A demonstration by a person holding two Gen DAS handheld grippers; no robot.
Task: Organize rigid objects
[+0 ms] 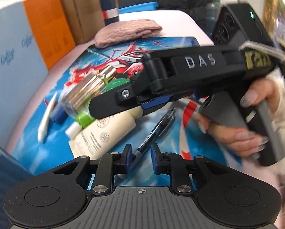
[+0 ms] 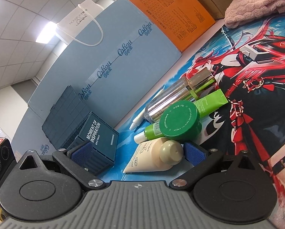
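Pick step. Left gripper (image 1: pixel 141 157) sits over the black pen (image 1: pixel 155 131), jaws narrowed with the pen's lower end between the pads; I can't tell if they pinch it yet. Right gripper (image 2: pixel 137 153) is apart, cream tube (image 2: pixel 153 157) just ahead between its fingers, green jar (image 2: pixel 180 123) beyond. Navy crate (image 2: pixel 98 137) ahead-left looks like the bin. Next: confirm pinch, lift pen clear.

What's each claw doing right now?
Left claw: open, black pen between pads, not gripped.
Right claw: open around cream tube.
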